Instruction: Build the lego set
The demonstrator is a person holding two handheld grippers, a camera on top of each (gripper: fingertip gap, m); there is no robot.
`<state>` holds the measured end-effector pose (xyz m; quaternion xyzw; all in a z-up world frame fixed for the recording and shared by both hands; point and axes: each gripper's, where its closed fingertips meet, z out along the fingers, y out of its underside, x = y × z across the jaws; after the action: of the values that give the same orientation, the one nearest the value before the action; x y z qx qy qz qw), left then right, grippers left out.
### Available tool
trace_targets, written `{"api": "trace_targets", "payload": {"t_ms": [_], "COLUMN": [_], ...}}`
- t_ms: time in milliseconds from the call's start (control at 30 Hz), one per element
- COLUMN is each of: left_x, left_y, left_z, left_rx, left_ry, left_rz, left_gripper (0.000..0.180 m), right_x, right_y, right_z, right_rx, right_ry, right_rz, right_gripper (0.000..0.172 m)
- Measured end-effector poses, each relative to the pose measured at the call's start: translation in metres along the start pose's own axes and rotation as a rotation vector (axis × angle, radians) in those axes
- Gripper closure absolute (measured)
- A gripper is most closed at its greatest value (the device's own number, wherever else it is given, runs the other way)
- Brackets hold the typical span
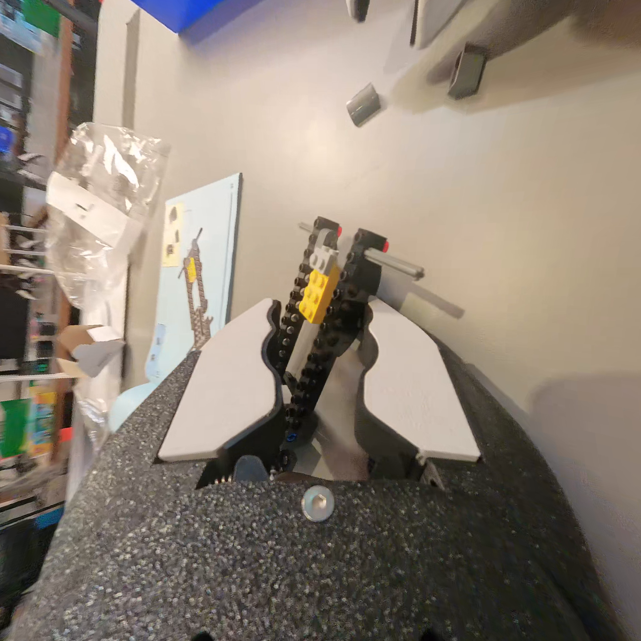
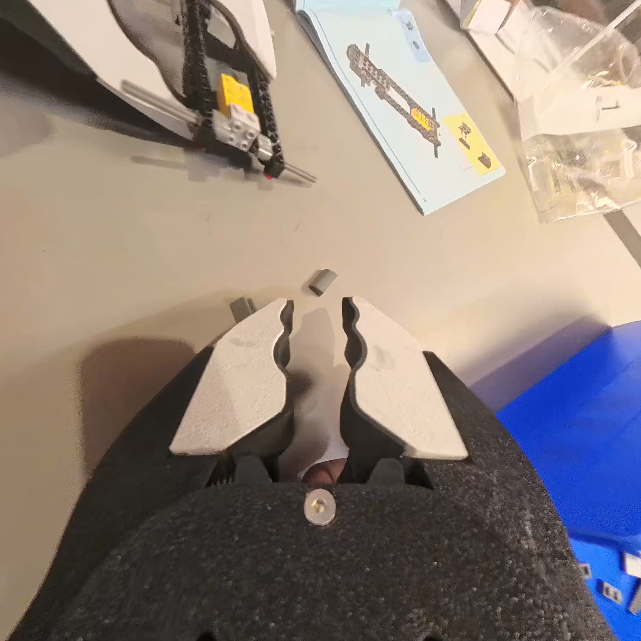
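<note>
Mostly bare beige bench (image 2: 104, 242). R fingers (image 2: 350, 305) spread, w/ 2 small grey pieces (image 2: 322, 282) just ahead. L fingers (image 1: 267, 312) wide around 1 black brick frame (image 1: 312, 329), grip unclear. Beyond: 1 booklet (image 2: 399, 114), 1 clear bag (image 2: 572, 138), blue tray (image 2: 572, 416).

My left gripper (image 1: 321, 312) has matt white textured fingers on a rough, speckled black foam-like body, around a glossy black, yellow and grey studded plastic brick frame (image 1: 312, 312). The beige table (image 2: 173, 225) looks smooth and matt. The crinkled clear plastic bag (image 2: 582, 114) shines beside the pale blue paper booklet (image 2: 399, 114).
</note>
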<state>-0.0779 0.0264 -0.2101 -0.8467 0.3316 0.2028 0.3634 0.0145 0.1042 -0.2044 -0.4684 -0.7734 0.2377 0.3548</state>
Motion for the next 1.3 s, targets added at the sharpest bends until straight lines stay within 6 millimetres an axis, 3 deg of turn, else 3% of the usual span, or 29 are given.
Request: {"api": "trace_targets", "payload": {"t_ms": [233, 333, 400, 533, 733, 900, 1100, 1300], "left_x": [0.012, 0.014, 0.014, 0.007, 0.003, 0.01, 0.014, 0.026], "left_y": [0.0, 0.0, -0.004, -0.012, -0.037, -0.044, -0.057, -0.064], "left_z": [-0.003, -0.005, -0.009, -0.015, -0.019, -0.016, -0.017, -0.019], "left_rx": [0.043, 0.041, 0.061, 0.115, 0.234, 0.233, 0.277, 0.308], "left_ry": [0.177, 0.24, 0.271, 0.256, 0.244, 0.264, 0.248, 0.265], "left_rz": [-0.226, -0.333, -0.381, -0.409, -0.458, -0.449, -0.368, -0.259], "left_gripper": [0.124, 0.12, 0.118, 0.12, 0.126, 0.128, 0.152, 0.156], "right_x": [0.002, 0.006, 0.006, -0.002, -0.011, -0.023, -0.035, -0.042], "right_y": [0.0, 0.001, -0.001, -0.009, -0.037, -0.046, -0.063, -0.07], "right_z": [0.024, 0.031, 0.033, 0.035, 0.029, 0.026, 0.014, 0.008], "right_rx": [-0.095, -0.117, -0.113, -0.056, 0.142, 0.207, 0.332, 0.399], "right_ry": [-0.081, -0.064, -0.061, -0.099, 0.047, 0.035, -0.037, -0.079], "right_rz": [0.138, 0.141, 0.113, -0.055, -0.438, -0.474, -0.461, -0.445], "right_gripper": [0.145, 0.162, 0.162, 0.165, 0.169, 0.169, 0.169, 0.169]}}
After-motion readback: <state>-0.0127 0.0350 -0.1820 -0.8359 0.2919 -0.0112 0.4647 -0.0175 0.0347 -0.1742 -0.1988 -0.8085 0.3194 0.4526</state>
